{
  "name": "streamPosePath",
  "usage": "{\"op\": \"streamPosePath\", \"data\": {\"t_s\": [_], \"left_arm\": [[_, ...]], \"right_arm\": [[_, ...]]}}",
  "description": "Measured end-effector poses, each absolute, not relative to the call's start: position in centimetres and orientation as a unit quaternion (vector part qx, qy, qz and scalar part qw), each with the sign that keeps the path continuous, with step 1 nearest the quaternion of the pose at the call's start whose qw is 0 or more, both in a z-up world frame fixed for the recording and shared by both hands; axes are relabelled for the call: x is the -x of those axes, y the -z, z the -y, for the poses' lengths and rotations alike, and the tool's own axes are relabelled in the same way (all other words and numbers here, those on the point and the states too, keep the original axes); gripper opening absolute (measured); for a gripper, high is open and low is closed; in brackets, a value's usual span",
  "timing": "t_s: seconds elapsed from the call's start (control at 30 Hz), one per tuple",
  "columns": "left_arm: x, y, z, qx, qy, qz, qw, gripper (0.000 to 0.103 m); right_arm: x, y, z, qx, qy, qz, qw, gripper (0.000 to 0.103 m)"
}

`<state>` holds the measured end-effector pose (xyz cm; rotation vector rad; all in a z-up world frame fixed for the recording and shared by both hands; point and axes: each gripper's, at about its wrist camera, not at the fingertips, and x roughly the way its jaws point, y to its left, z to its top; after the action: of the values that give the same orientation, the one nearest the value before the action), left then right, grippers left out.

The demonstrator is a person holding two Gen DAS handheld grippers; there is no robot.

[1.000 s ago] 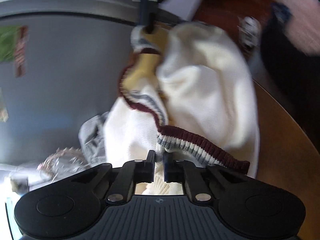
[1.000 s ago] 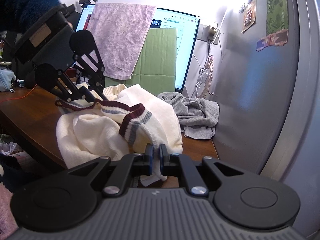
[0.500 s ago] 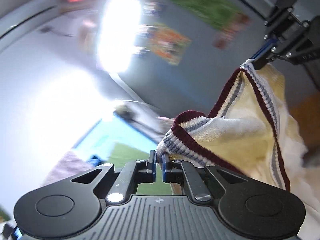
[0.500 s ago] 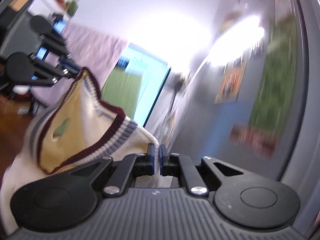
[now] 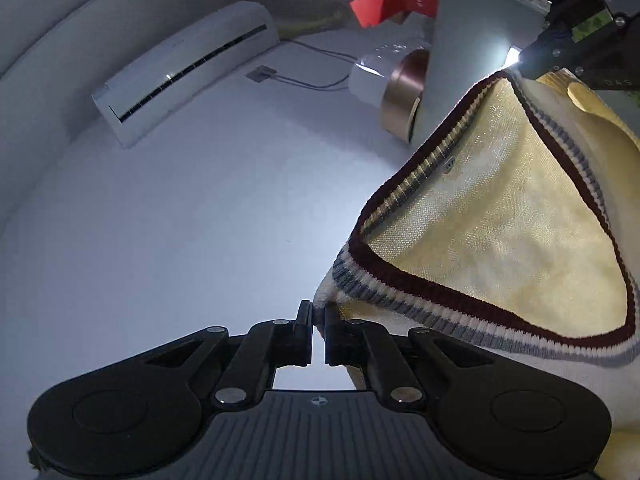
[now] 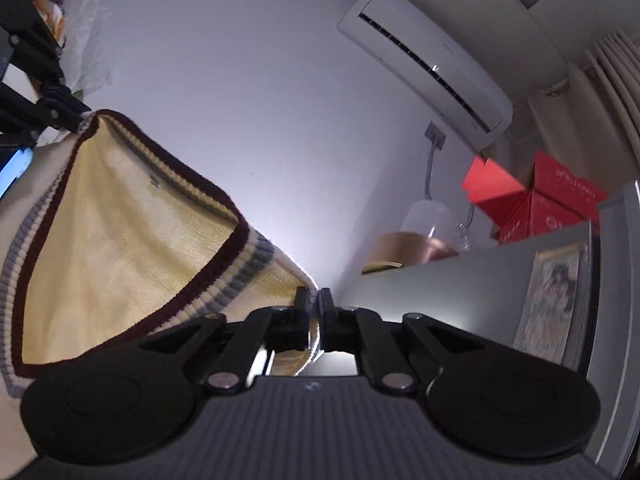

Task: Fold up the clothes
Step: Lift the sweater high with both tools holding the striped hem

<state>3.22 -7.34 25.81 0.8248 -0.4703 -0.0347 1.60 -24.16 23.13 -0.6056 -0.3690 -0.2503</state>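
1. In the left wrist view the left tool [image 5: 318, 330] is closed on the white edge of the cream sweater [image 5: 500, 240], just beside the striped neckline [image 5: 400, 300]. In the right wrist view the right tool [image 6: 314, 312] is also closed, with a strip of the same sweater pressed between its jaws.

2. What has changed: one second ago the sweater lay in a heap on the wooden surface, with a grey garment beside it. Now both tools point upward, the surface is out of both views, and the sweater hangs in the air between the two tools, which hold it on opposite sides of the V-neck.

3. I judge that the lift is done and the sweater is now spread by its shoulders. The next step is probably to lay it flat on the surface for the first fold; the body below the neck is not visible, so I cannot tell if it hangs straight.

4. Count, near to far: two tools, both gripping; one sweater, with one dark red band and grey stripes at the collar.

5. Farther: one copper-coloured round object [image 5: 402, 96] on top of a grey cabinet [image 6: 480, 292], some red boxes [image 6: 536, 196] (the number is unclear), and one air conditioner [image 5: 180, 68] on the white wall.
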Motion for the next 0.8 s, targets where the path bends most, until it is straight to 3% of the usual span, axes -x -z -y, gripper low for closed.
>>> {"op": "streamPosePath", "data": {"t_s": [0.27, 0.47, 0.63, 0.8], "left_arm": [[4.0, -33.6, 5.1, -0.411, -0.033, 0.263, 0.873, 0.005], [5.9, -36.0, 3.0, -0.409, -0.048, 0.24, 0.879, 0.006], [1.7, -34.0, 1.4, -0.402, -0.033, 0.178, 0.898, 0.005], [-6.9, -27.8, 0.9, -0.403, -0.012, 0.095, 0.91, 0.006]], "right_arm": [[4.2, -31.3, 22.7, 0.282, 0.134, 0.242, 0.919, 0.004], [7.9, -34.2, 21.7, 0.27, 0.116, 0.27, 0.917, 0.004], [5.5, -34.0, 20.4, 0.275, 0.092, 0.242, 0.926, 0.004], [-1.7, -29.5, 19.1, 0.283, 0.062, 0.179, 0.94, 0.004]]}}
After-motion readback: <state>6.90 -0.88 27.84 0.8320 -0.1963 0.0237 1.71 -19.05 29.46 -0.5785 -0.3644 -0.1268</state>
